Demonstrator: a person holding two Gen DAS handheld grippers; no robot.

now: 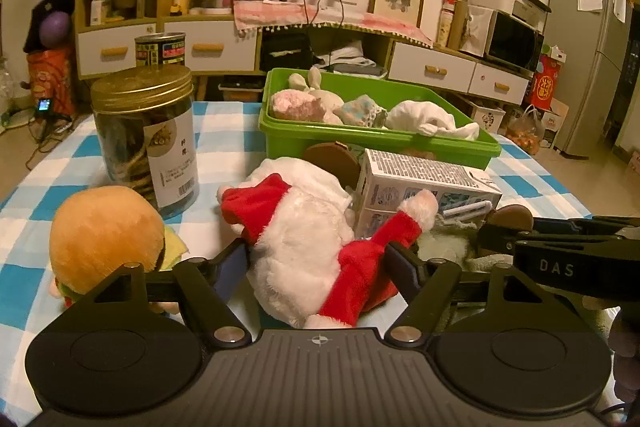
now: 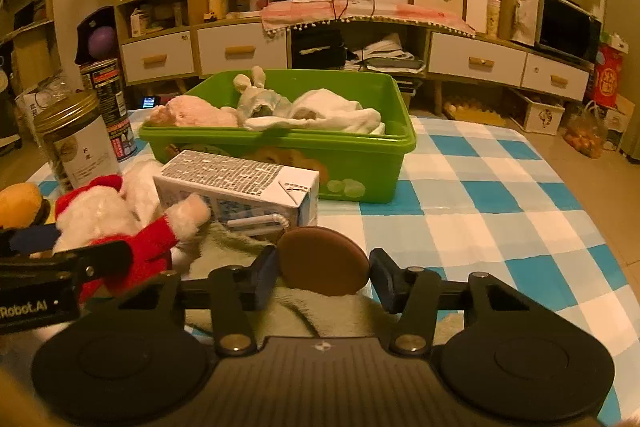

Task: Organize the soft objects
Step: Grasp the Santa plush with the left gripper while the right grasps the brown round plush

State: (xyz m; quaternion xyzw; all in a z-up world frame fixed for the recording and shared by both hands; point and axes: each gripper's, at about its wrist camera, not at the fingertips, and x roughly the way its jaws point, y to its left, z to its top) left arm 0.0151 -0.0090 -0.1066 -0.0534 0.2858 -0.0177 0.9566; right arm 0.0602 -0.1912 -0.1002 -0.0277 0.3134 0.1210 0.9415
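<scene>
Two low wrist views facing the far sideboard wall across the checked table.
Both sit close over the soft toys; shared ahead at 12 o'clock are the green plastic bin (image 1: 376,143) (image 2: 360,163) and white printed carton (image 1: 424,183) (image 2: 240,183).

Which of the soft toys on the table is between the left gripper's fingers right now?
The red-and-white Santa plush. The left gripper straddles it, while the orange burger plush sits untouched off to its left.

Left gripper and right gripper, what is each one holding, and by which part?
Left gripper clamps the Santa plush around its body. Right gripper grips the green plush's brown ear.
</scene>
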